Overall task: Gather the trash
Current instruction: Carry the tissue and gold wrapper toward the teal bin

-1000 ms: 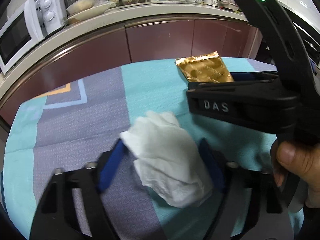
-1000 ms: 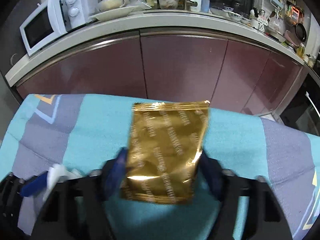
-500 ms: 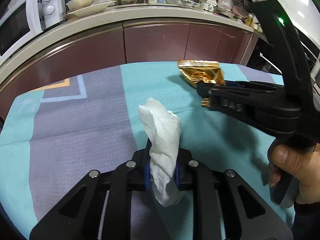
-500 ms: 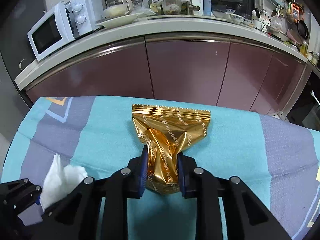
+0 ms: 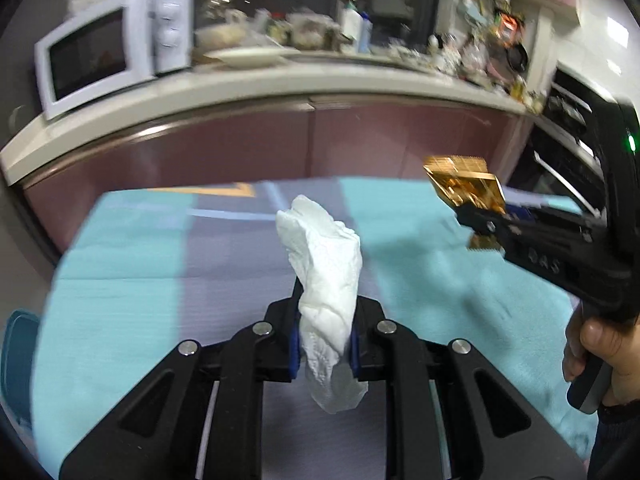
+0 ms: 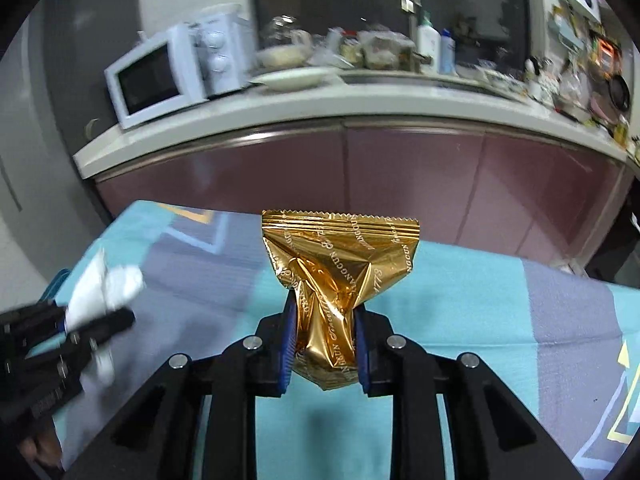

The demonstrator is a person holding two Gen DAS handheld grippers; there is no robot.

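A crumpled white tissue (image 5: pixel 324 280) stands up between the blue pads of my left gripper (image 5: pixel 323 340), which is shut on it and holds it clear of the cloth. My right gripper (image 6: pixel 323 344) is shut on a creased gold foil wrapper (image 6: pixel 340 264), also lifted above the table. In the left wrist view the right gripper (image 5: pixel 480 216) reaches in from the right with the gold wrapper (image 5: pixel 464 188) at its tip, a hand (image 5: pixel 600 344) on its handle. In the right wrist view the left gripper (image 6: pixel 68 320) shows at the lower left with the tissue (image 6: pixel 104 288).
A table covered in a teal and grey patterned cloth (image 6: pixel 460 300) lies below both grippers. Behind it runs a maroon cabinet front (image 6: pixel 400 176) under a crowded counter with a white microwave (image 6: pixel 160 76), a plate (image 6: pixel 292 78) and bottles. A blue object (image 5: pixel 16 356) sits at the table's left edge.
Both grippers closed, the left on the tissue and the right on the gold wrapper, crumpling them. Both then rose off the cloth, and the views now show more of the counter.
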